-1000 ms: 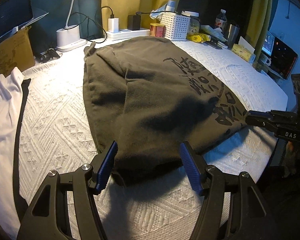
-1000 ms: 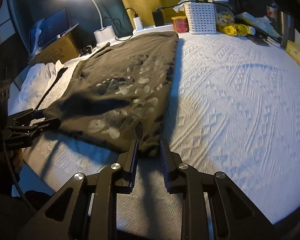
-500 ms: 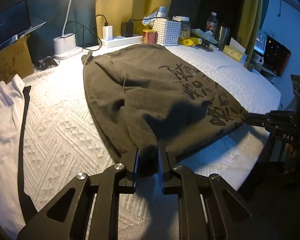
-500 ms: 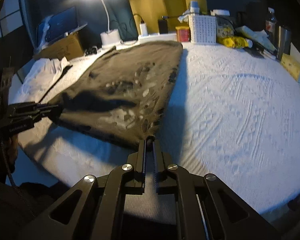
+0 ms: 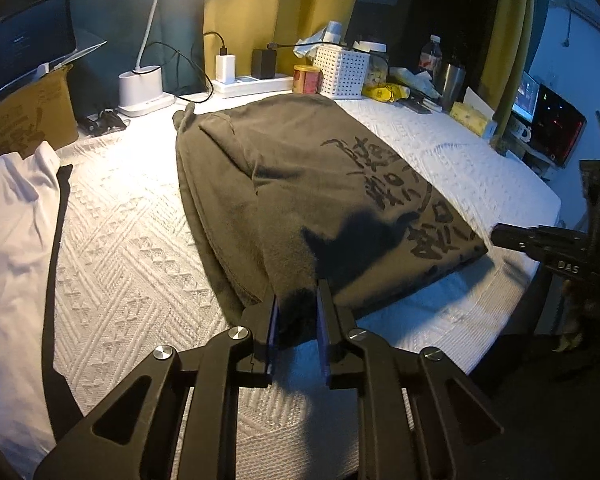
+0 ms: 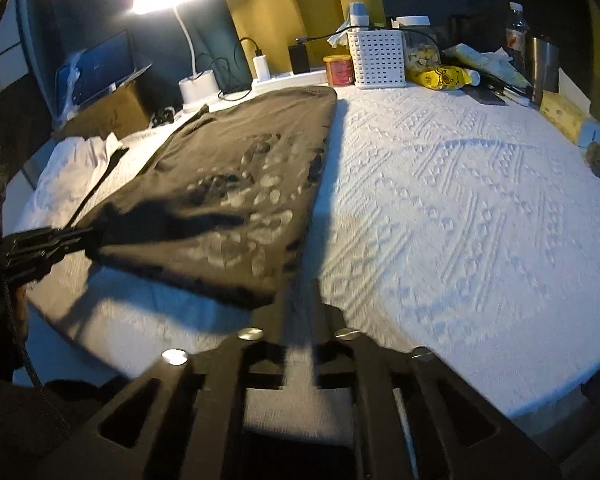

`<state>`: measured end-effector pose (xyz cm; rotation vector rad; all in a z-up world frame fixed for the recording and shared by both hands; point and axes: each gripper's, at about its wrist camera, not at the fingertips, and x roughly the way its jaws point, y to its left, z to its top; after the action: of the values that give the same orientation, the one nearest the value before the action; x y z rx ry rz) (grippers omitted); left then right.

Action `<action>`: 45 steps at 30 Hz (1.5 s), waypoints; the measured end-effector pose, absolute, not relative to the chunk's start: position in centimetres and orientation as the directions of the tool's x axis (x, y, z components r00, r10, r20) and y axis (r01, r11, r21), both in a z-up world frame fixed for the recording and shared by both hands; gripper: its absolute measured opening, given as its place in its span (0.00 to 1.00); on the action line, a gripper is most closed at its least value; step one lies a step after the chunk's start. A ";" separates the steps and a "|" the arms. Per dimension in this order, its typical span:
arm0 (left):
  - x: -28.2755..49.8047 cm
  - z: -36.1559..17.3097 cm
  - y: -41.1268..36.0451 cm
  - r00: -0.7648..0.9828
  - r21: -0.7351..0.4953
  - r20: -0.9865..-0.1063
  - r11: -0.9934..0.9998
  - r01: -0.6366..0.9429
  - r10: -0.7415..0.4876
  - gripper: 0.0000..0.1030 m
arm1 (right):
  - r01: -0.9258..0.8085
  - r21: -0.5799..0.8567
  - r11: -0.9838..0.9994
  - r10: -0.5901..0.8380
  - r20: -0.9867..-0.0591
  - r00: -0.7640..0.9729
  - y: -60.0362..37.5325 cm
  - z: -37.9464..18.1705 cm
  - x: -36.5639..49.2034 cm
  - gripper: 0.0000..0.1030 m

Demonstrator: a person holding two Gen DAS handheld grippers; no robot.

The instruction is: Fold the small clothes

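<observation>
A dark olive shirt (image 5: pixel 308 192) with black printed lettering lies on the white textured cover (image 5: pixel 132 248), folded lengthwise. My left gripper (image 5: pixel 296 304) is shut on the shirt's near left hem corner. My right gripper (image 6: pixel 300 292) is shut on the near right hem corner, which shows blurred in the right wrist view. The shirt (image 6: pixel 236 184) stretches between the two grippers and its near edge is lifted off the cover. The right gripper shows at the right edge of the left wrist view (image 5: pixel 500 236). The left gripper shows at the left edge of the right wrist view (image 6: pixel 80 236).
A white garment (image 5: pixel 8 216) with a dark strap lies at the left. At the back stand a lamp (image 5: pixel 140 88), a power strip (image 5: pixel 252 82), a white basket (image 5: pixel 344 70), a tin, bottles and a cardboard box (image 5: pixel 24 116). The cover's right half (image 6: pixel 460 200) is bare.
My left gripper closed on the hem corner; my right gripper closed on the other. Both have drawn back and raised the hem, pulling the near edge taut.
</observation>
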<state>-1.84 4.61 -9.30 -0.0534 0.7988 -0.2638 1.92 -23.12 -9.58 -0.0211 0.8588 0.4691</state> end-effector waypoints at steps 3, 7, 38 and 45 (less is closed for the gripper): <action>-1.7 -9.4 4.4 0.662 -0.141 -0.707 0.968 0.210 -0.247 0.15 | -0.410 0.195 0.891 0.410 -0.735 0.540 -22.4 -10.1 2.7 0.22; -1.3 -10.0 4.5 0.650 -0.151 -0.718 0.968 0.203 -0.248 0.28 | -0.424 0.213 0.880 0.429 -0.740 0.519 -21.8 -11.0 2.8 0.22; -1.2 -9.0 6.3 0.648 -0.140 -0.733 0.978 0.154 -0.207 0.61 | -0.513 0.112 0.851 0.388 -0.792 0.472 -21.3 -9.9 0.9 0.54; 1.5 -8.5 5.9 0.648 -0.152 -0.733 0.978 0.140 -0.207 0.61 | -0.497 0.126 0.858 0.395 -0.782 0.483 -21.7 -9.1 3.6 0.55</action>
<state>1.50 5.88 -8.53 -0.0844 0.8432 -0.1979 3.62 -21.71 -9.06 -0.1230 0.9181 0.5451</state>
